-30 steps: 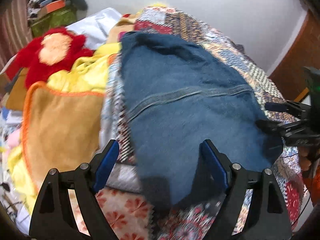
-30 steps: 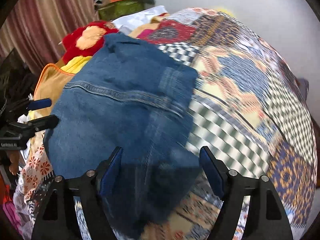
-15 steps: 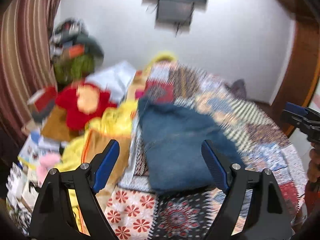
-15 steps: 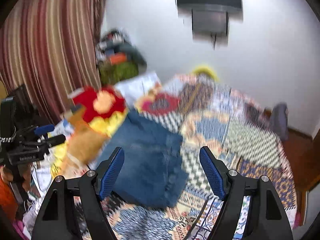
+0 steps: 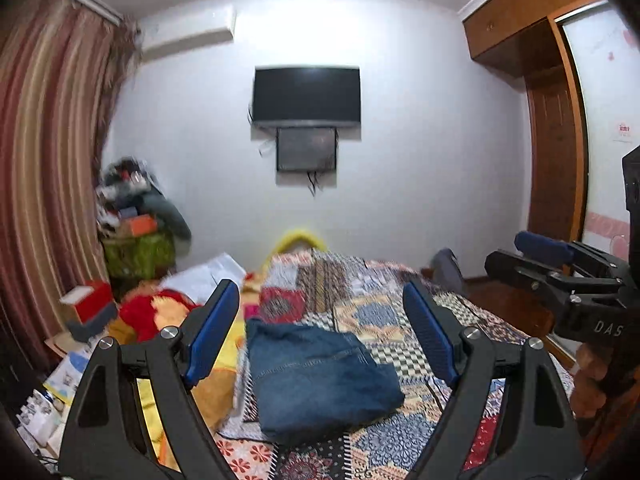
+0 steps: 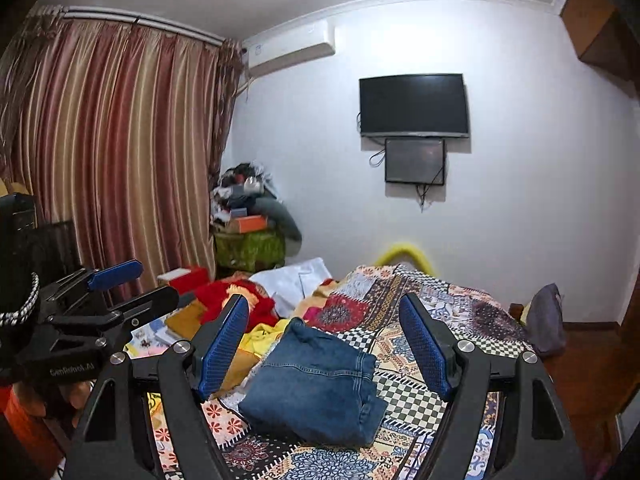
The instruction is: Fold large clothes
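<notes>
Left wrist view: folded jeans (image 5: pixel 320 376) rest on the patchwork bed (image 5: pixel 400 312), apparently finished, so the left tool (image 5: pixel 320 336) and right tool (image 6: pixel 324 344) hang apart, empty, well clear.

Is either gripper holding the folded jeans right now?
No: the folded jeans lie free on the patchwork quilt, and both the right gripper and left gripper stand open and empty.

A flat black wall-mounted television (image 6: pixel 414 104) is hanging on the white plaster wall (image 6: pixel 520 160); left of it striped red-gold curtains (image 6: pixel 112 152) are draping, right of it brown wooden wardrobe (image 5: pixel 548 152) is standing.
</notes>
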Motion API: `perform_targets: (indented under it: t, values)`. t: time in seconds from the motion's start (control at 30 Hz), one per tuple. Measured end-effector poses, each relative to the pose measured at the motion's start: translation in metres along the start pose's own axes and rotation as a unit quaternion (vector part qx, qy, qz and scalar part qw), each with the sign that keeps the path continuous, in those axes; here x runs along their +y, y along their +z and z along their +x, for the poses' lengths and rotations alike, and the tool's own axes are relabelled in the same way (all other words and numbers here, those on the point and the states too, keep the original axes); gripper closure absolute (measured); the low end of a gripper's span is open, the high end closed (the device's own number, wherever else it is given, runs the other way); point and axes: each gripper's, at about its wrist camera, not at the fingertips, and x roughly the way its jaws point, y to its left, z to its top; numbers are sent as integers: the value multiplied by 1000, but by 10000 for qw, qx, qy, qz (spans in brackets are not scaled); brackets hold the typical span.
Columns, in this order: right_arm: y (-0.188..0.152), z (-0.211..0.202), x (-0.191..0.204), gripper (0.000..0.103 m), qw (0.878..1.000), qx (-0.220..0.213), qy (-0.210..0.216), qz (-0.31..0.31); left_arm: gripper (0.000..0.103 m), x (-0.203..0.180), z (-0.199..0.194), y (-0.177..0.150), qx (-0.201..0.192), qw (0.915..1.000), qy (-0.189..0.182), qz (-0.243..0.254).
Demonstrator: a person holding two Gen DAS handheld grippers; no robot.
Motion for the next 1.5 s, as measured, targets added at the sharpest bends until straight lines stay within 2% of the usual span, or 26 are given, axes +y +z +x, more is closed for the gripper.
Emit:
perform_targets:
  t: [0.1,0.2,0.23,0.27,0.3,0.37,0.47,0.57,1.5]
  values:
    - [-5,-10,0,27,9998,22,-96,170,19,-9,-16,-3,-213,9997,150,31]
    - [-14,-16,6,25,9996,103,-204,186,19,-11,-25,-7,-238,9994,259,-30]
    - [-15,-19,8,22,9995,114,-232,178,19,-12,-26,-9,-238,9993,286,-33]
    - [-18,-20,11,13,9993,147,-296,150,19,-11,-27,-10,-231,9992,310,-36]
    - [-20,-23,11,7,9992,140,-340,139,16,-12,-27,-11,-217,9992,348,-33]
    - [-23,-27,14,5,9991,111,-403,107,6,-12,-27,-13,-205,9990,406,-17]
    - [-23,-24,14,0,9988,121,-466,125,3,-12,-29,-17,-254,9983,522,-68]
    - [-24,-25,15,0,9983,89,-573,116,2,-11,-29,-19,-215,9985,478,-128]
    - [-22,-29,8,0,9979,79,-601,207,0,-6,-29,-19,-232,9986,390,-273]
